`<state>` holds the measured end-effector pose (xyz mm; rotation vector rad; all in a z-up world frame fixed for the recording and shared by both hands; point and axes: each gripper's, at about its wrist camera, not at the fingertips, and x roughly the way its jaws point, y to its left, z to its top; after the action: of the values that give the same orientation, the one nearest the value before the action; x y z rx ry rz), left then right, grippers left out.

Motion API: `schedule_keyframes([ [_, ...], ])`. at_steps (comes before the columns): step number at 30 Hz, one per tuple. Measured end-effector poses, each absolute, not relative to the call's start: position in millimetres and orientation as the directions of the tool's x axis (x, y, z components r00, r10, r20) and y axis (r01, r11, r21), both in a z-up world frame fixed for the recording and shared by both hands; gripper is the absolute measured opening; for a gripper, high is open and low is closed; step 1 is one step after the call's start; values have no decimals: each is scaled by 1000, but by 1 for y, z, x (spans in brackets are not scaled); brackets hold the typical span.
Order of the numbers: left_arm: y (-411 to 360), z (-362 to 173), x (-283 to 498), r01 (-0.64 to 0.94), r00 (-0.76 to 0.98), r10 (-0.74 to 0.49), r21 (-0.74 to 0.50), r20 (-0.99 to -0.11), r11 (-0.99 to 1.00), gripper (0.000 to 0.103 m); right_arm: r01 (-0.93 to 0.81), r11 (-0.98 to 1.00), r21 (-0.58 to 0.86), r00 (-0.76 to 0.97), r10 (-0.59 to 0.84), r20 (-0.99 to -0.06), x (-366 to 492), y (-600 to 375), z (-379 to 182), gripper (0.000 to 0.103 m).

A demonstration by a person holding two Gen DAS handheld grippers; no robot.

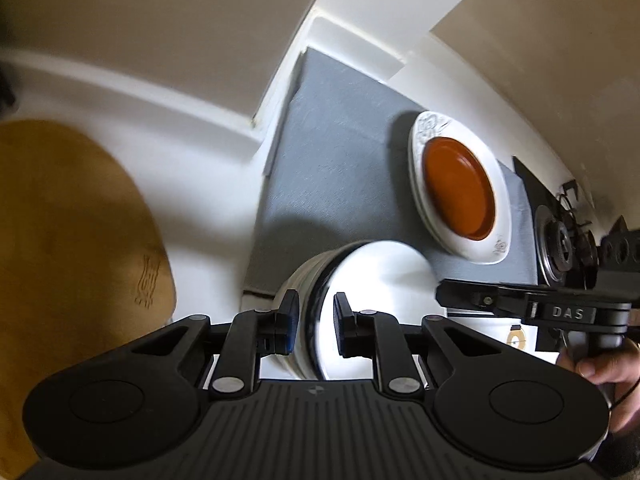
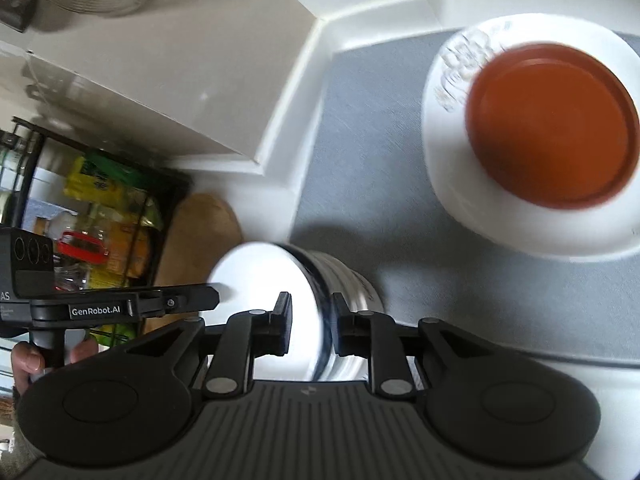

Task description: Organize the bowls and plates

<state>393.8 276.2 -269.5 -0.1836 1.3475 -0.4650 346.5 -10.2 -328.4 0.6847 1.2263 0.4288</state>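
Near the counter's front edge, both grippers [image 1: 316, 328] [image 2: 310, 328] pinch opposite rims of the white bowl [image 1: 376, 280], sharing its weight.

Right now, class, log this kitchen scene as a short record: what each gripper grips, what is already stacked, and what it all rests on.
left gripper: shut on the rim of the white bowl with a dark rim band
right gripper: shut on the opposite rim of that bowl
bowl: tilted, top of a stack of bowls
stacked: orange-brown round plate on white patterned plates
surface: grey mat
beside mat: round wooden board
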Motion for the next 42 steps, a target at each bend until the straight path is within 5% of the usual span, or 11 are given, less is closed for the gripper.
schedule_keyframes([
  [11, 276, -288, 400, 207, 85, -411, -387, -908, 898, 20, 124, 700, 703, 276, 656, -702, 347, -16, -351, 23],
  [14, 277, -292, 403, 180, 78, -396, -378, -915, 908, 30, 136, 705, 696, 270, 649, -711, 346, -14, -351, 40],
  [16, 276, -292, 401, 178, 87, -368, -349, -926, 920, 43, 158, 663, 732, 267, 685, -678, 343, -18, -354, 81],
  [18, 279, -297, 400, 169, 88, -369, -351, -925, 921, 56, 161, 626, 763, 281, 712, -643, 339, -20, -356, 88],
  [28, 280, -355, 389, 32, -68, -432, -435, -899, 900, 74, 313, 524, 792, 268, 752, -603, 322, -20, -421, 88],
  [30, 279, -354, 387, 13, -61, -435, -436, -899, 900, 65, 308, 480, 822, 289, 775, -561, 318, -18, -428, 83],
  [31, 278, -351, 386, 15, -66, -463, -465, -884, 885, 47, 316, 463, 828, 295, 782, -549, 317, -17, -430, 76],
  [32, 277, -347, 386, 20, -71, -460, -463, -885, 886, 42, 320, 451, 833, 304, 784, -542, 316, -17, -429, 73],
  [37, 265, -330, 384, 107, -43, -376, -378, -926, 919, 39, 256, 526, 811, 287, 760, -583, 314, -9, -409, 53],
  [42, 261, -329, 386, 128, -30, -367, -368, -930, 921, 39, 258, 508, 822, 312, 762, -568, 308, -16, -403, 45],
])
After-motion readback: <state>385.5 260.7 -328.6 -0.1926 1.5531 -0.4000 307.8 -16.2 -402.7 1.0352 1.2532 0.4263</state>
